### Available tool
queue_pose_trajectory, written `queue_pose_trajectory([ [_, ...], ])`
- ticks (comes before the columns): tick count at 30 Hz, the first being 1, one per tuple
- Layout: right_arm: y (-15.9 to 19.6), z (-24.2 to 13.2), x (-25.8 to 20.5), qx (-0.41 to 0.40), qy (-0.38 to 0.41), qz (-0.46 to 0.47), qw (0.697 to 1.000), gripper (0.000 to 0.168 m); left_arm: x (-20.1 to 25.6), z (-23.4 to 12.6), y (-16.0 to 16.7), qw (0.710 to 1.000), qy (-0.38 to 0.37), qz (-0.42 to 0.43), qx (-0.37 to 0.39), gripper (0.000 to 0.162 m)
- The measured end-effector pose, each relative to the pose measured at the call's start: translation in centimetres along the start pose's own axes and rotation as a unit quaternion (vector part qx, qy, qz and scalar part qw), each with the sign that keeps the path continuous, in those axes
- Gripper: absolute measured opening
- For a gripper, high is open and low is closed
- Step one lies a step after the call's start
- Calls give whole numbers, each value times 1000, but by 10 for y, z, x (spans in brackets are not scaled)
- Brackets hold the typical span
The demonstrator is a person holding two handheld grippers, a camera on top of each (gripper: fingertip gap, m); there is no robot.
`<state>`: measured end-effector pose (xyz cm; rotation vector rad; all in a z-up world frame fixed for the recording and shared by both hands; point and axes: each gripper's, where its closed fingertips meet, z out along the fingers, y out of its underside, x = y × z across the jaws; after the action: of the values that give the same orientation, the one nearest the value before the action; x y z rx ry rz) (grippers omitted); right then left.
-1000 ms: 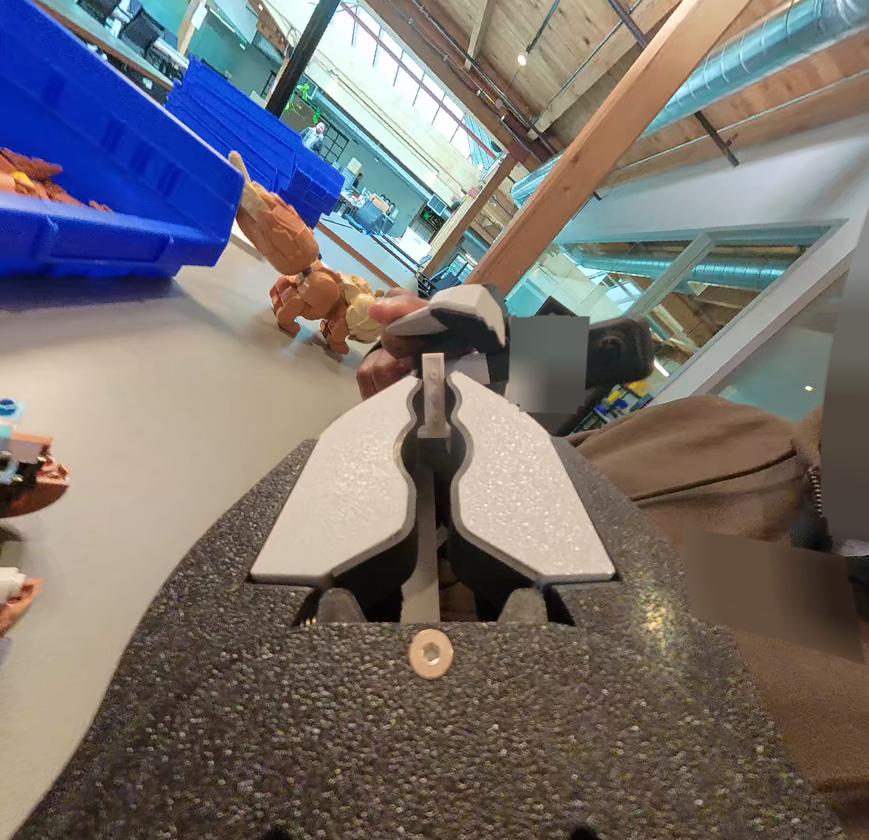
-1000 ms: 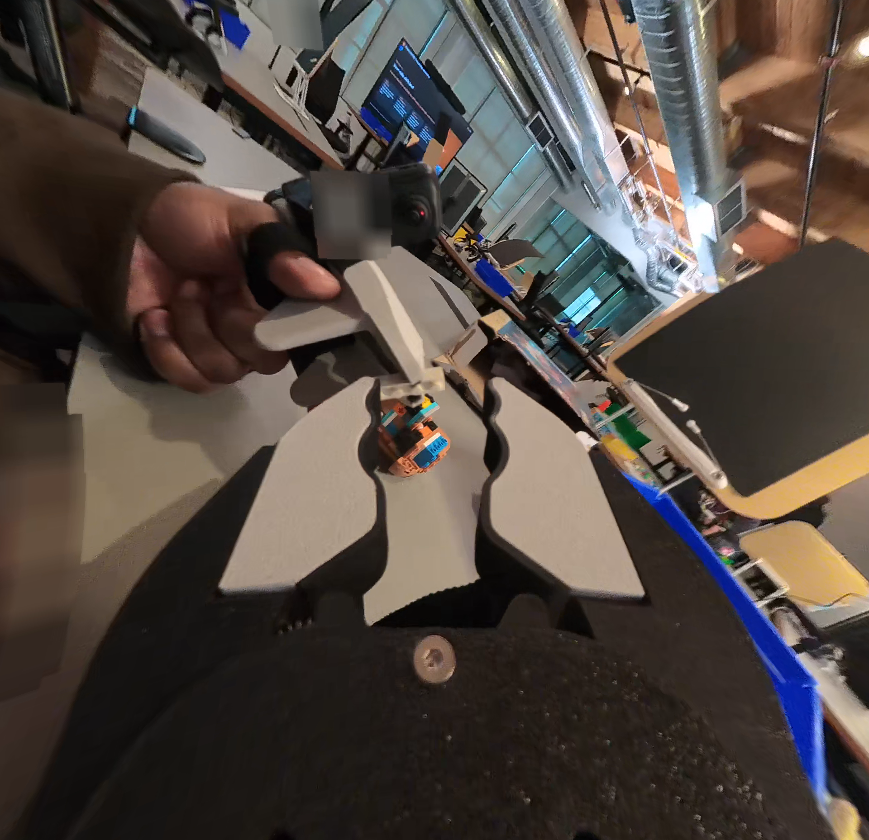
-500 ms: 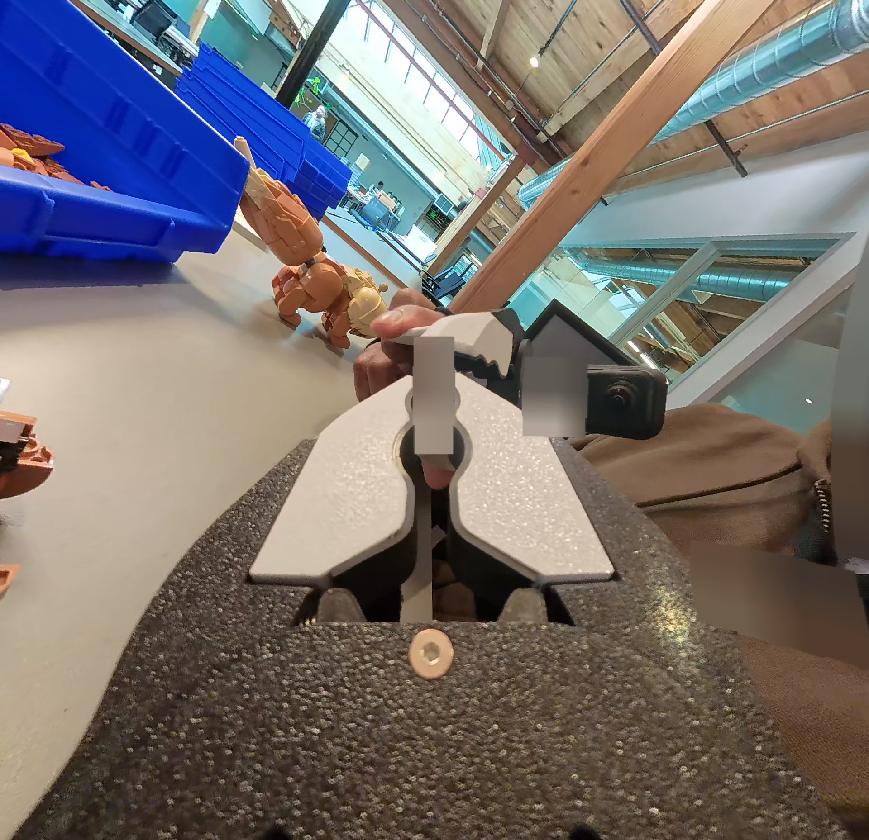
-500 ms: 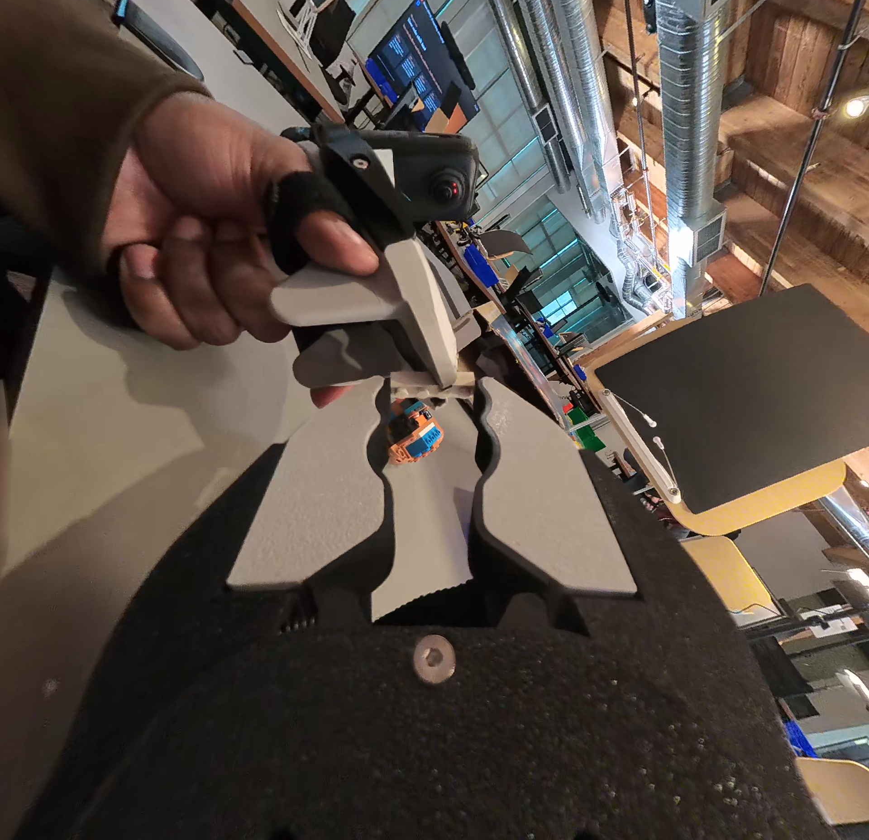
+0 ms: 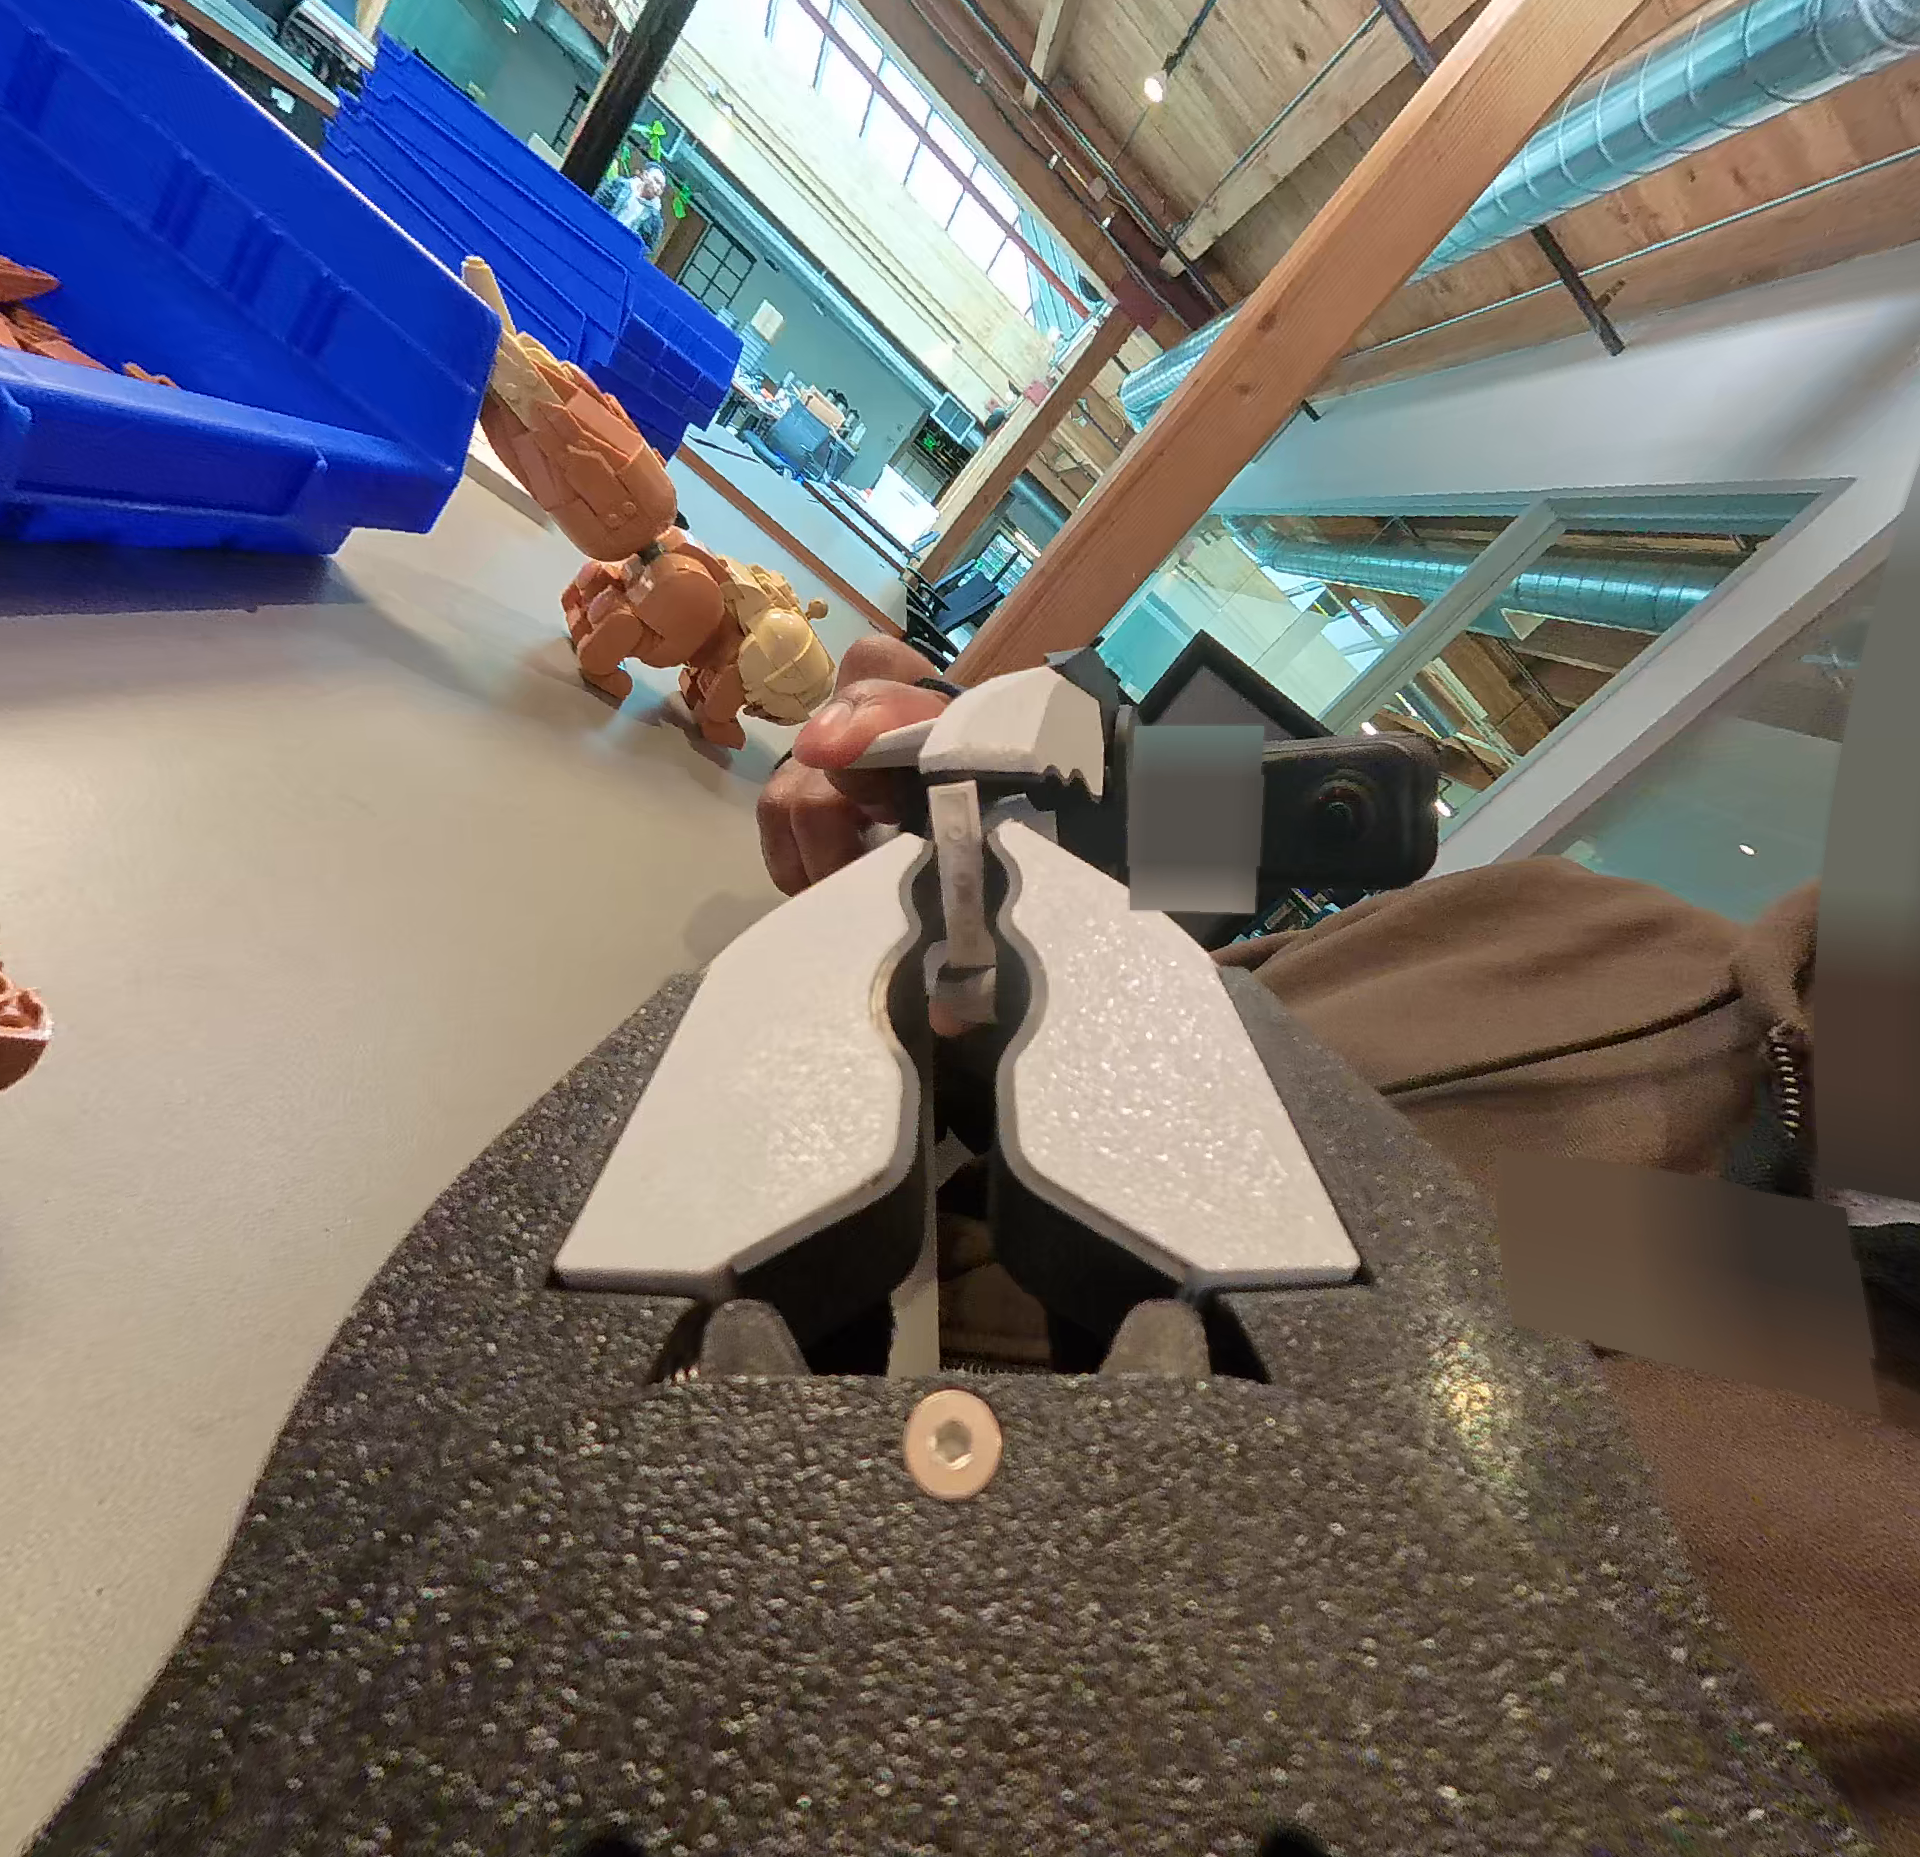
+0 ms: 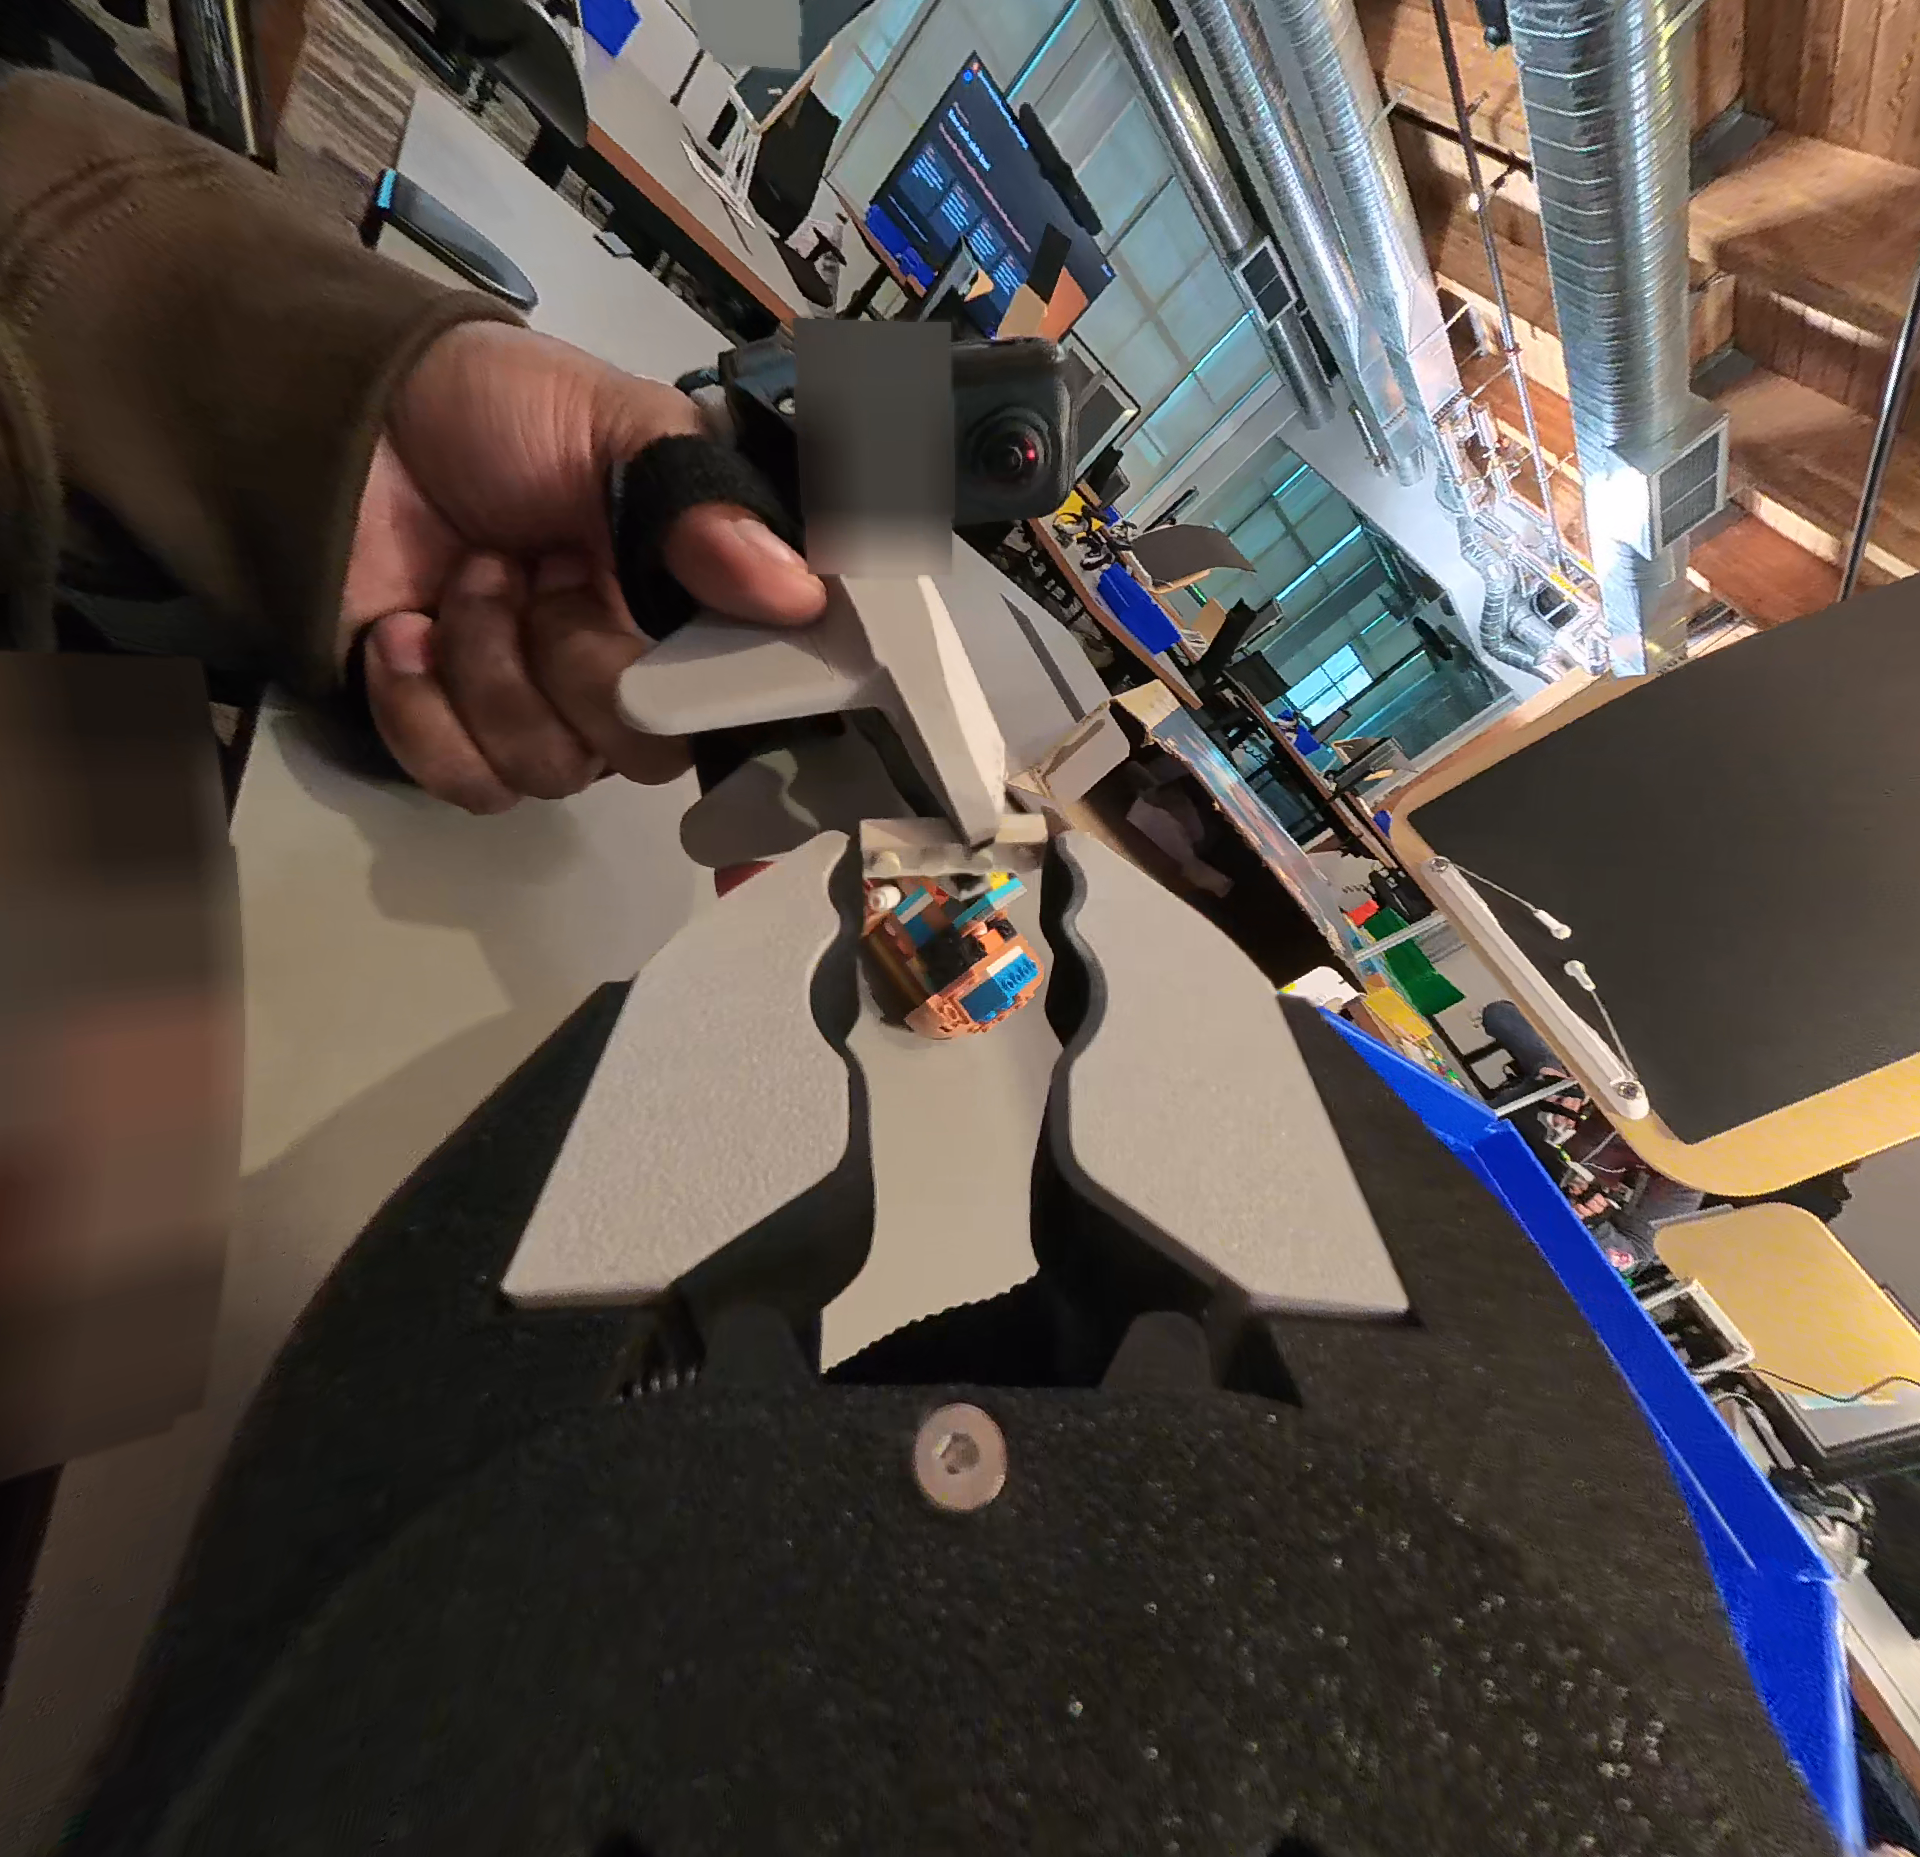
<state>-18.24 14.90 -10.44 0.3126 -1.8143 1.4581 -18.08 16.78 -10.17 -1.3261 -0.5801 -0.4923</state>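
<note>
Grey strip (image 5: 961, 898) turned edge-on since earlier; left hand-held gripper (image 5: 961, 851) seemingly pinching it.

Pale grey fingers (image 5: 800, 1069) are set in a speckled black body on the left gripper (image 5: 961, 851); a flat grey piece (image 5: 961, 893) is seen between them. The right gripper (image 6: 951, 872) is coloured alike. The table (image 5: 312, 872) is plain light grey. The bins (image 5: 208, 280) are bright blue. The brick figure (image 5: 665, 581) is brown and tan; the small brick model (image 6: 951, 960) is orange, blue, black and white. The sleeve (image 6: 187, 373) is brown.
</note>
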Motion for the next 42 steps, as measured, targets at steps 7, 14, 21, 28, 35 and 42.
queue_pose_trajectory([
  [7, 0, -3, -3, 6, -12, 9, 1000, 32, 2, 0, 4, 1000, 10, -9, -17, 8],
  [14, 0, -6, -5, 9, -18, 13, 1000, 32, 2, 1, 6, 999, 13, -11, -27, 8],
  [21, -1, -8, -8, 12, -25, 14, 1000, 32, 4, 1, 9, 999, 19, -15, -37, 7],
  [28, 0, -10, -9, 13, -30, 14, 999, 32, 4, 2, 11, 999, 21, -17, -45, 7],
  [35, -1, -10, -12, 16, -39, 16, 999, 32, 6, 0, 14, 998, 23, -14, -55, 8],
  [42, -1, -11, -13, 18, -42, 19, 999, 32, 7, 0, 15, 998, 25, -14, -58, 7],
])
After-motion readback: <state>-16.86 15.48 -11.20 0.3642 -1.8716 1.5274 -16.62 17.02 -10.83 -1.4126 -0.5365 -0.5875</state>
